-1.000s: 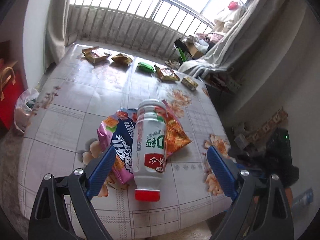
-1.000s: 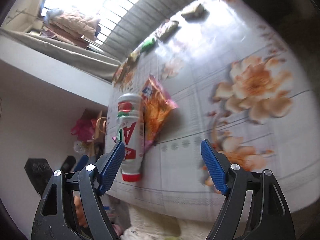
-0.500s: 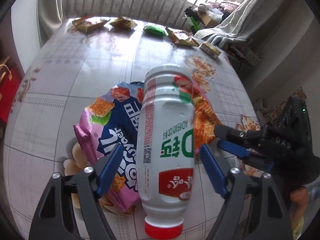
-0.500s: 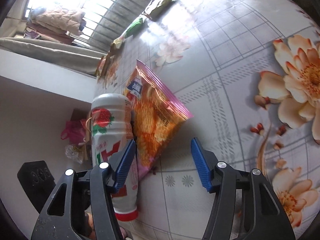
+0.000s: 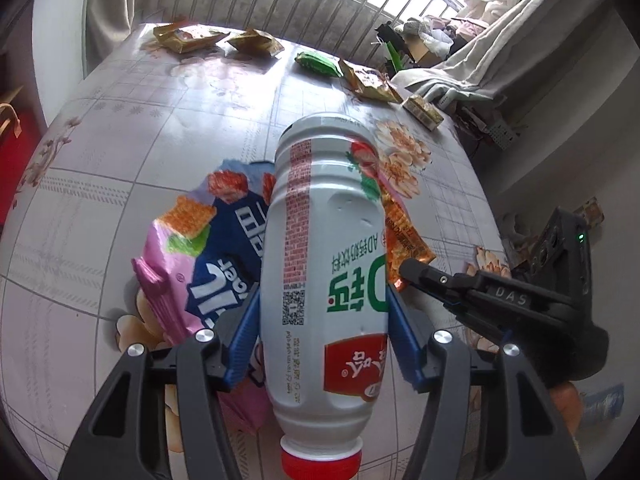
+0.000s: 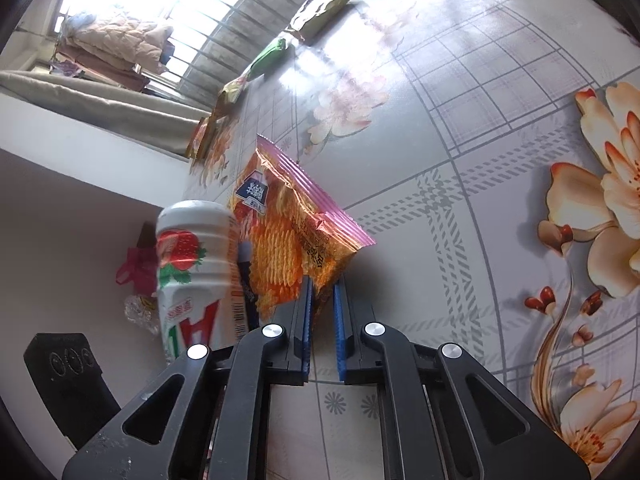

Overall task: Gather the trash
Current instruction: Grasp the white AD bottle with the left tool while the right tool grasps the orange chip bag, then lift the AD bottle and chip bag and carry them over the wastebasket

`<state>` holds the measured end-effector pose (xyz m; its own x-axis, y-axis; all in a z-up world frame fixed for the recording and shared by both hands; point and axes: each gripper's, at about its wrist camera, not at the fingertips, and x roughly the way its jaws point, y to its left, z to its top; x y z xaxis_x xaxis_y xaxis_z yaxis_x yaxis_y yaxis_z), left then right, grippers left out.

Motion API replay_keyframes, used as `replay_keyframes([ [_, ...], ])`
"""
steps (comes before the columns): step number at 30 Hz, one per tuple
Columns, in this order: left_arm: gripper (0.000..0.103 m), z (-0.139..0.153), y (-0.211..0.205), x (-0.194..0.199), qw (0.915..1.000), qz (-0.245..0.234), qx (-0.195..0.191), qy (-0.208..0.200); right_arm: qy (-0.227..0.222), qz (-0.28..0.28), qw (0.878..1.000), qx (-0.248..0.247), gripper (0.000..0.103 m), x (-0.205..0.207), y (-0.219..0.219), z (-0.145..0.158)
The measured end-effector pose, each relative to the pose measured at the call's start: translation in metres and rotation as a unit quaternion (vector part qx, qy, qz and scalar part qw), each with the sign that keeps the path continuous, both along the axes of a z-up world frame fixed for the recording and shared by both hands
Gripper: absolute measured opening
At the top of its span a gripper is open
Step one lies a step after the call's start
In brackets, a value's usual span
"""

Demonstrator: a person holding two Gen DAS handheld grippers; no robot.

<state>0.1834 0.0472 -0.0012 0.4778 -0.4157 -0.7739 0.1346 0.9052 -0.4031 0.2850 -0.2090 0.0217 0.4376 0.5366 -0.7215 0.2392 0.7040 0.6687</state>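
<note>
A white drink bottle with a red cap lies on the floral table, cap toward me. It rests over a pink-and-blue snack bag and an orange snack bag. My left gripper straddles the bottle's lower body, its jaws closing with both blue pads against the bottle's sides. In the right wrist view the orange snack bag has its near corner pinched in my right gripper, whose jaws are closing to a narrow gap. The bottle lies just left of it.
Several snack wrappers lie along the table's far edge: two yellow ones, a green one, another and a small box. Barred windows and curtains stand beyond. The table's near edge is just below the grippers.
Both grippers came down toward the pile. The left jaws closed in onto the bottle's sides. The right jaws closed from wide apart onto the orange bag's corner.
</note>
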Motion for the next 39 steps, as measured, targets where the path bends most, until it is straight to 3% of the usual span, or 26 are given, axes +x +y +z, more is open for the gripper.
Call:
replay_keyframes([
  [6,0.057,0.024,0.017,-0.003,0.9994,0.022,-0.009,-0.025,-0.007,0.029,1.000,-0.009,0.007,-0.007,-0.011,0.001],
  [11,0.057,0.032,0.029,0.000,0.9985,0.042,0.005,-0.035,-0.004,0.073,0.997,-0.009,0.006,-0.029,-0.029,0.003],
  [17,0.057,0.015,0.002,-0.015,0.9997,-0.014,0.020,-0.007,-0.004,0.117,0.992,-0.036,0.008,-0.062,-0.052,0.012],
  [20,0.057,0.003,-0.018,-0.027,0.9984,-0.051,0.019,0.010,-0.011,0.100,0.994,-0.035,0.012,-0.068,-0.064,0.019],
  [24,0.057,-0.005,-0.035,-0.041,0.9974,-0.067,0.013,0.022,-0.026,0.051,0.998,0.006,0.016,-0.069,-0.083,0.022],
  [27,0.057,-0.007,-0.041,-0.046,0.9974,-0.068,0.009,0.022,-0.029,0.016,0.999,0.029,0.029,-0.067,-0.089,0.018],
  [33,0.058,-0.007,-0.044,-0.049,0.9976,-0.066,0.014,0.015,-0.005,-0.021,0.999,0.044,0.045,-0.082,-0.089,0.007],
  [39,0.058,-0.008,-0.045,-0.049,0.9976,-0.066,0.014,0.015,0.007,-0.032,0.998,0.053,0.046,-0.112,-0.094,0.008],
])
